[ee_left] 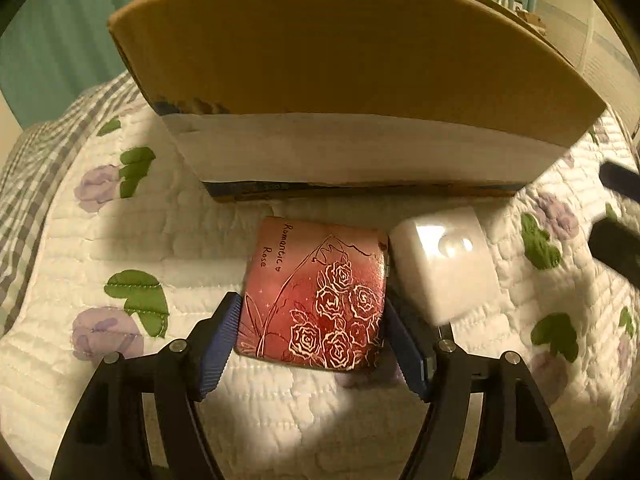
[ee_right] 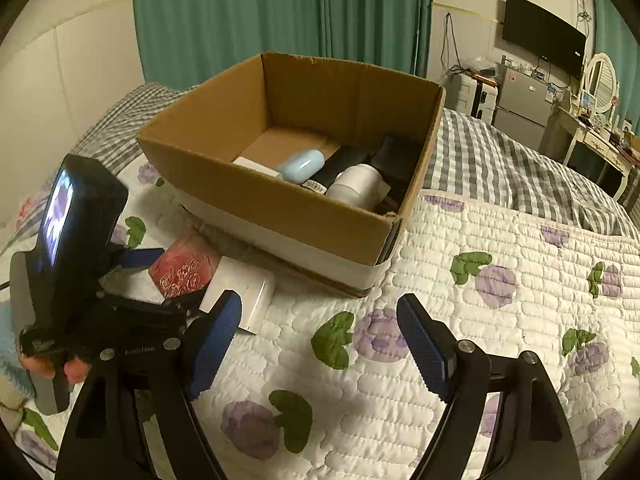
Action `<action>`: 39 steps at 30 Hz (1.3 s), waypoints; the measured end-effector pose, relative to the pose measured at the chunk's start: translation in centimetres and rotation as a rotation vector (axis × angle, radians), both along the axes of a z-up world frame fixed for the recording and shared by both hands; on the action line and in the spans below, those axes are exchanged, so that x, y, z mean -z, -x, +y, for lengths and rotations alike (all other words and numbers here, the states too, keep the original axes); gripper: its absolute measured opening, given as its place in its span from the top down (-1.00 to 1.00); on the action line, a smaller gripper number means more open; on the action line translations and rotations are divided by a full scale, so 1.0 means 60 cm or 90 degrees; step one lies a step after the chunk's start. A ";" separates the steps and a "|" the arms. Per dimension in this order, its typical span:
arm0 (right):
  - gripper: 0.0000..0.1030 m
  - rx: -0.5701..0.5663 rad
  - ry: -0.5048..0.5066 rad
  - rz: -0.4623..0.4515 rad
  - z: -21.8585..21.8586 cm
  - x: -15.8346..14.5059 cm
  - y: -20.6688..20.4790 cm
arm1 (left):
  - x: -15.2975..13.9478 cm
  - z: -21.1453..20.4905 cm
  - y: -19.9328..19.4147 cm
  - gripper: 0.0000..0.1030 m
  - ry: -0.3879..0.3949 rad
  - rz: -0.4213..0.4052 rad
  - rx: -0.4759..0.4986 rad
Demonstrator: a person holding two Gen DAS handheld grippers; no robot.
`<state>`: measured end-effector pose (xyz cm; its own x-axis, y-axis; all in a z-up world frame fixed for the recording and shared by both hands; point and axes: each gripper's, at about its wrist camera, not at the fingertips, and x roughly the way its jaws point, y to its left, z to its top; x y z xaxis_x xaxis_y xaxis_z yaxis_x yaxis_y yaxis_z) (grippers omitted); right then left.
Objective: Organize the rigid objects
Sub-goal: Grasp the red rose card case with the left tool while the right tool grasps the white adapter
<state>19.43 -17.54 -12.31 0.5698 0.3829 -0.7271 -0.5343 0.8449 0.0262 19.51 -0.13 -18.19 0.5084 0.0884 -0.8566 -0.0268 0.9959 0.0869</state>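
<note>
Left wrist: left gripper (ee_left: 312, 336) spread around rose tin (ee_left: 316, 296), pads apart | right gripper (ee_right: 320, 344) released over quilt (ee_right: 500, 320)

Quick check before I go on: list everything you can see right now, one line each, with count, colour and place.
cardboard box: one, brown with a white band, on the quilt
light blue case: one, inside the box
white roll: one, inside the box
black items: two or so, inside the box, unclear what
red rose box: one, red with white line roses, on the quilt before the cardboard box
white box: one, on the quilt, right beside the red rose box
quilt: one, white with purple flowers and green leaves
curtain: green, behind the bed
television: one, black, on the wall
left tongs: open, either side of the red rose box
right tongs: open, empty, over the quilt
</note>
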 end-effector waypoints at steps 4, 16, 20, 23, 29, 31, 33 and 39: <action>-0.55 -0.003 0.006 -0.002 0.003 0.005 0.003 | -0.008 0.001 0.003 -0.38 0.007 -0.005 0.002; -0.54 -0.059 0.001 0.026 0.075 0.031 0.014 | -0.103 0.057 0.067 0.52 0.035 -0.078 -0.108; -0.50 -0.051 0.000 0.069 0.098 0.062 -0.005 | -0.058 0.068 0.075 0.52 0.041 -0.033 -0.134; -0.49 -0.039 -0.009 0.093 0.110 0.078 -0.020 | -0.061 0.072 0.077 0.48 0.051 -0.037 -0.141; -0.11 -0.032 0.014 0.097 0.124 0.105 -0.032 | -0.057 0.070 0.088 -0.07 0.051 -0.034 -0.148; -0.08 -0.034 0.030 0.076 0.118 0.099 -0.024 | -0.055 0.069 0.082 -0.09 0.065 -0.030 -0.135; -0.06 -0.028 0.026 0.075 0.103 0.094 -0.022 | -0.045 0.058 0.077 -0.23 0.061 -0.015 -0.109; -0.05 -0.017 0.012 0.098 0.084 0.095 -0.029 | -0.003 0.027 0.052 -0.41 0.005 0.023 -0.063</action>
